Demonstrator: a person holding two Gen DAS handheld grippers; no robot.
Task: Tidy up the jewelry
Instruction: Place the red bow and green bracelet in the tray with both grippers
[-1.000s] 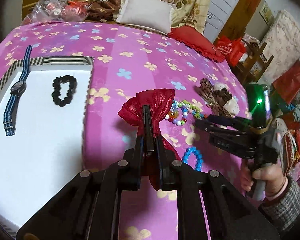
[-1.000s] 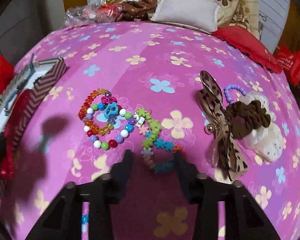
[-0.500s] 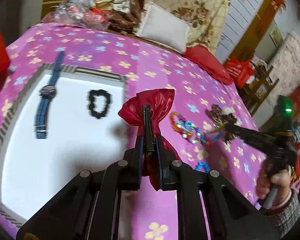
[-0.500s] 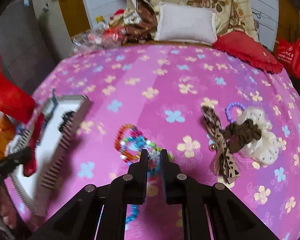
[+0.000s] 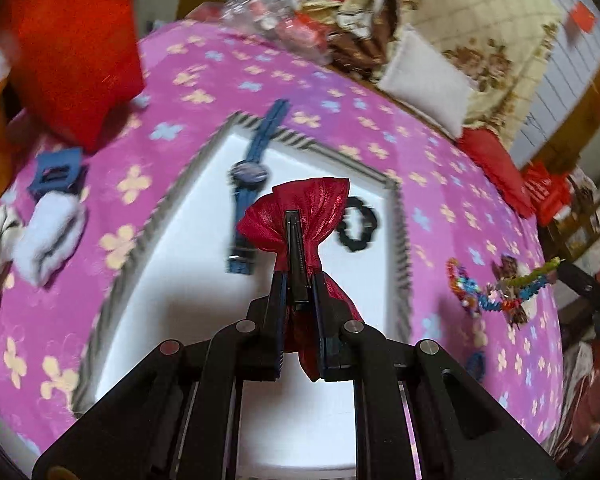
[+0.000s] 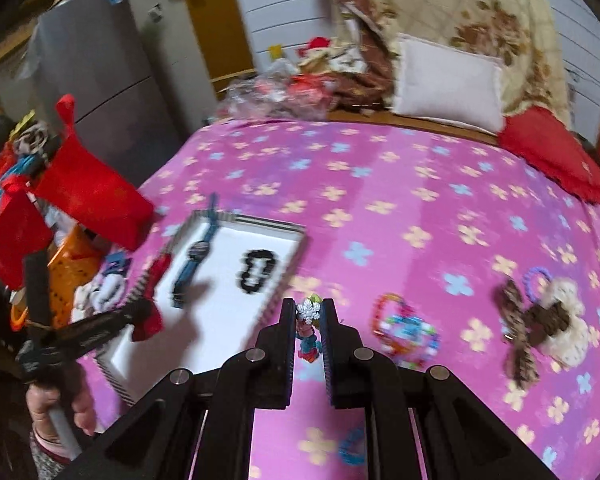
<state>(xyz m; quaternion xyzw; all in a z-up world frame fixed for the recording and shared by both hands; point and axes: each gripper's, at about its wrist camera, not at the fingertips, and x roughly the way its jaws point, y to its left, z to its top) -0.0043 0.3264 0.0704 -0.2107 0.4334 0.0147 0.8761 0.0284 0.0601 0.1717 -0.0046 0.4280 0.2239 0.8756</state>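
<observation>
My left gripper [image 5: 296, 232] is shut on a red bow hair clip [image 5: 300, 208] and holds it above the white striped-edge tray [image 5: 204, 312]. In the tray lie a blue watch [image 5: 248, 184] and a black bead bracelet [image 5: 358, 222]. My right gripper [image 6: 308, 312] is shut on a green and blue flower bead bracelet [image 6: 309, 334], lifted off the bed by the tray's right edge [image 6: 288, 272]. That bracelet hangs from the right gripper in the left wrist view [image 5: 516, 288]. The left gripper with the bow [image 6: 150, 316] shows over the tray's left side.
On the pink flowered bedspread [image 6: 420, 208] lie a colourful bead bracelet [image 6: 404, 328], a leopard bow and brown scrunchies [image 6: 540, 320] and a small blue bracelet [image 6: 352, 448]. A red bag [image 6: 92, 192] and clutter stand left of the tray. Pillows [image 6: 448, 84] lie at the back.
My right gripper closed on the flower bracelet, lifted it and moved left toward the tray. My left gripper carried the red bow left, from over the bedspread to over the tray.
</observation>
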